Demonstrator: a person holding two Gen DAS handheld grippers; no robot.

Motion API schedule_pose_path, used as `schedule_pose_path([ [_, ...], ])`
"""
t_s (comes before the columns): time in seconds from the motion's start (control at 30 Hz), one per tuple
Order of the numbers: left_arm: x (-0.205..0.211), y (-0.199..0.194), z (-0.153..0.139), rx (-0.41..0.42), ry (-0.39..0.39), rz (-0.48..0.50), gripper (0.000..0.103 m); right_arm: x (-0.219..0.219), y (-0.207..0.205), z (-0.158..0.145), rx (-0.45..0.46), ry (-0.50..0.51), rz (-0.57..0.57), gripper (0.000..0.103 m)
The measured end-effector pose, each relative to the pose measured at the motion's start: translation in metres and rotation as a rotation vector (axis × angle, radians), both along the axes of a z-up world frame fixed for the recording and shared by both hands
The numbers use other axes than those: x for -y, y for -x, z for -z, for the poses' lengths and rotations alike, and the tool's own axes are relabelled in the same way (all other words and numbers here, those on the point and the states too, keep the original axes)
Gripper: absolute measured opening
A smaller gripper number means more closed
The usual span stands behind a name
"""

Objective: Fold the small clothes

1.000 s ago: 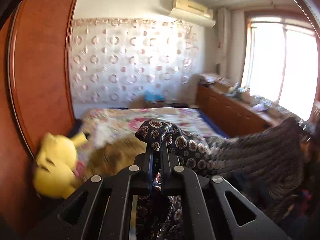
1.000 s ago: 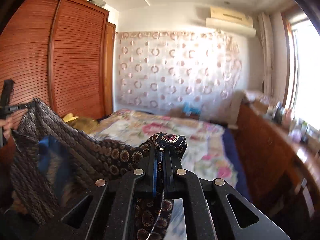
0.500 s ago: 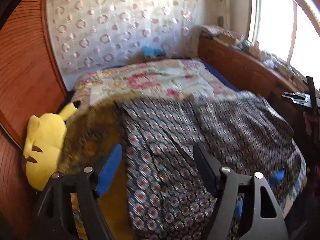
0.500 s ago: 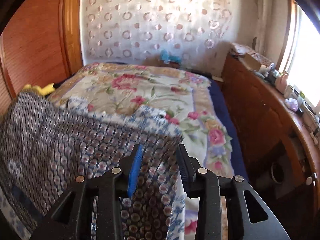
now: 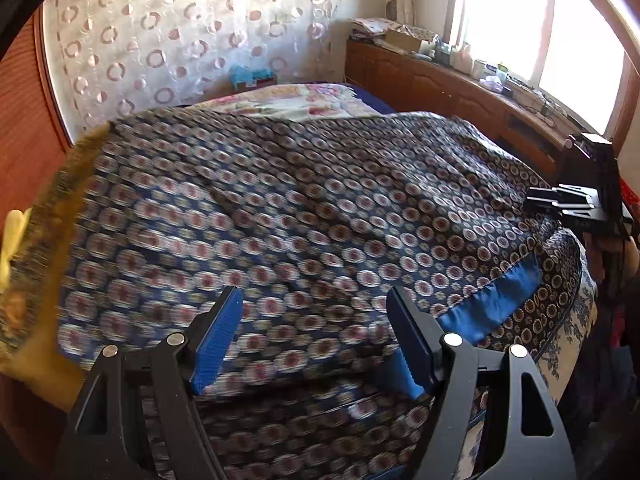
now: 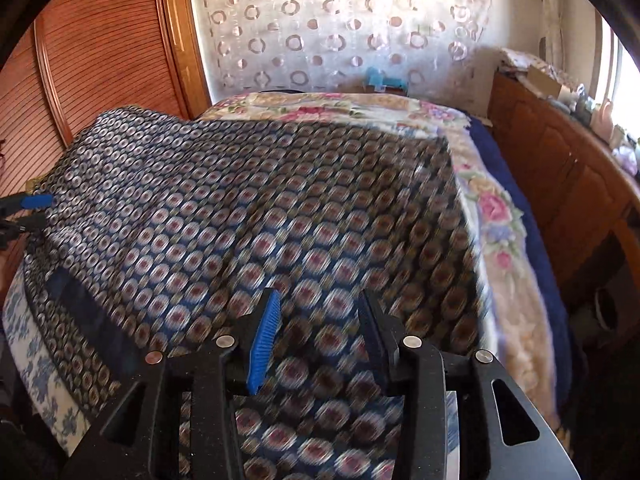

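Observation:
A dark blue garment (image 5: 320,200) printed with round medallions lies spread across the near end of the bed; a plain blue band (image 5: 492,304) runs along its near edge. My left gripper (image 5: 314,294) hovers over its near part, open wide, with nothing pinched. In the right wrist view the same garment (image 6: 240,200) fills the middle. My right gripper (image 6: 320,296) hangs above it with its jaws opening, cloth below them but not pressed by the pads. The right gripper (image 5: 560,200) also shows at the garment's right edge, and the left gripper (image 6: 34,212) at its left edge.
The bed carries a floral blanket (image 6: 492,208). A mustard fringed cloth (image 5: 48,208) and a yellow plush toy (image 5: 12,236) lie at its left side. A wooden wardrobe (image 6: 100,60) stands left. A cluttered wooden cabinet (image 6: 560,160) runs along the right under the window.
Both grippers were shut on the garment's corners and held it up. They have opened, the garment has dropped spread out on the bed, and both grippers have come down and tilted downward.

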State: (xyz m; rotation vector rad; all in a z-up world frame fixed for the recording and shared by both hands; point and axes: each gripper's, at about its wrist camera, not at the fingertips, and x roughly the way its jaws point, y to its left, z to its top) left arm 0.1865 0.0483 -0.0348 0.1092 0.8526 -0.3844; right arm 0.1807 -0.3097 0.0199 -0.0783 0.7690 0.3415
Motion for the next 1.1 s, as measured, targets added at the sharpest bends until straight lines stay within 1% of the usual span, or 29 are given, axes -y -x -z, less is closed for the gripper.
schedule_pose_path([
  [0.13, 0.019, -0.001, 0.014, -0.03, 0.007, 0.013, 0.075, 0.003, 0.018, 0.0, -0.005, 0.001, 0.008, 0.042],
  [0.27, 0.034, 0.0, 0.024, -0.045, -0.026, 0.031, 0.075, 0.012, 0.028, 0.007, -0.016, 0.012, 0.014, 0.042],
  [0.4, 0.042, 0.0, 0.034, -0.074, -0.029, 0.043, 0.075, 0.017, 0.036, 0.007, 0.007, 0.031, 0.013, 0.042],
  [0.47, 0.048, 0.002, 0.037, -0.059, -0.053, 0.046, 0.076, 0.012, 0.036, 0.011, 0.015, 0.042, 0.014, 0.042],
  [0.53, 0.051, 0.004, 0.038, -0.046, -0.069, 0.044, 0.077, 0.009, 0.037, 0.014, 0.021, 0.056, 0.011, 0.045],
  [0.6, 0.052, 0.005, 0.042, -0.033, -0.065, 0.041, 0.08, 0.01, 0.038, 0.013, 0.021, 0.054, 0.004, 0.047],
  [0.63, 0.053, 0.008, 0.043, -0.014, -0.064, 0.041, 0.081, 0.01, 0.038, 0.013, 0.021, 0.049, 0.0, 0.048],
  [0.7, 0.053, 0.006, 0.045, -0.014, -0.066, 0.045, 0.082, 0.009, 0.036, 0.015, 0.021, 0.04, -0.001, 0.048],
  [0.73, 0.051, 0.006, 0.045, -0.014, -0.065, 0.046, 0.083, -0.002, 0.031, 0.02, 0.022, 0.042, 0.0, 0.048],
  [0.83, 0.057, 0.006, 0.047, -0.014, -0.077, 0.061, 0.087, -0.005, 0.031, 0.022, 0.027, 0.051, 0.003, 0.048],
  [0.97, 0.054, 0.007, 0.045, -0.013, -0.075, 0.063, 0.087, -0.016, 0.026, 0.025, 0.028, 0.051, 0.003, 0.048],
  [1.1, 0.055, 0.005, 0.046, -0.013, -0.075, 0.062, 0.087, -0.014, 0.024, 0.026, 0.027, 0.04, 0.002, 0.048],
])
